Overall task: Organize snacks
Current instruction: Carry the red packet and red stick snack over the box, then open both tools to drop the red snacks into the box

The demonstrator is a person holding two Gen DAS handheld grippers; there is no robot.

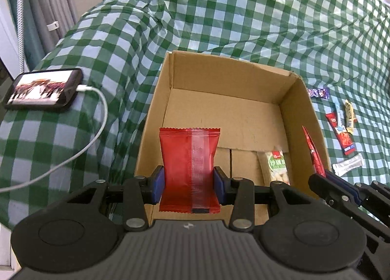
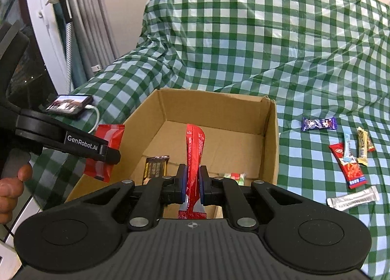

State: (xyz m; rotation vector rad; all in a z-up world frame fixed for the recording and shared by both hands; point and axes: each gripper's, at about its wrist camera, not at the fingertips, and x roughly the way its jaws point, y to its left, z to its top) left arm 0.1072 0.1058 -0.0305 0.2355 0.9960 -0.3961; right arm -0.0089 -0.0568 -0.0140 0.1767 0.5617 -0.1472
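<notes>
Snacks are held over an open cardboard box (image 1: 246,119) that sits on a surface draped in a green-and-white checked cloth (image 1: 243,12); what lies beneath the cloth cannot be told. The left tool (image 1: 189,183) is clamped on a red snack pouch (image 1: 189,165), its blue pads (image 1: 158,183) pressing the pouch's sides above the near left part of the box. The right tool (image 2: 192,183) is closed tight on a slim red sachet (image 2: 194,148), held edge-on and upright over the near middle of the box. In the right wrist view, the left tool and its pouch hang above the box's left wall, and a person's fingers (image 2: 14,182) wrap the handle at the frame's left edge.

Inside the box, on its floor, lie a dark brown-and-gold bar (image 2: 156,168) near the left wall and a pale packet with green print (image 1: 276,165) toward the near right corner.

Right of the box, on the cloth, loose snacks are scattered: a purple wrapper (image 2: 318,124), a red-and-blue packet (image 2: 348,168), a light blue stick (image 2: 348,144), a yellow bar (image 2: 362,146) and a silver sachet (image 2: 353,198).

Left of the box, a phone (image 1: 43,90) with a lit screen rests on the cloth, a white cable (image 1: 97,121) plugged into it.
</notes>
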